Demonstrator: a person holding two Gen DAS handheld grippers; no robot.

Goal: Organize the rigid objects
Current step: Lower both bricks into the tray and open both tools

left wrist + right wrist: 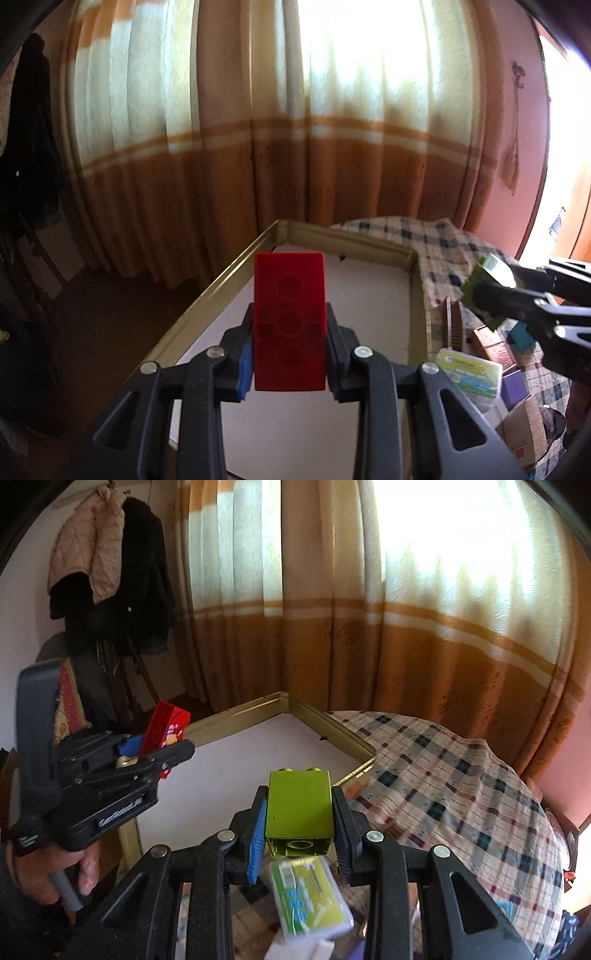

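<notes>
Both jaws grip blocks, red block (290, 321) left, green block (299, 808) right, hiding their lower ends.

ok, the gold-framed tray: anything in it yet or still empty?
Empty where visible: the tray shows only bare white floor. Red brick and green brick are held above it; its near end is hidden.

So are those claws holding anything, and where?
Left claw pinches a red block by its long sides; right claw a green block likewise.
</notes>
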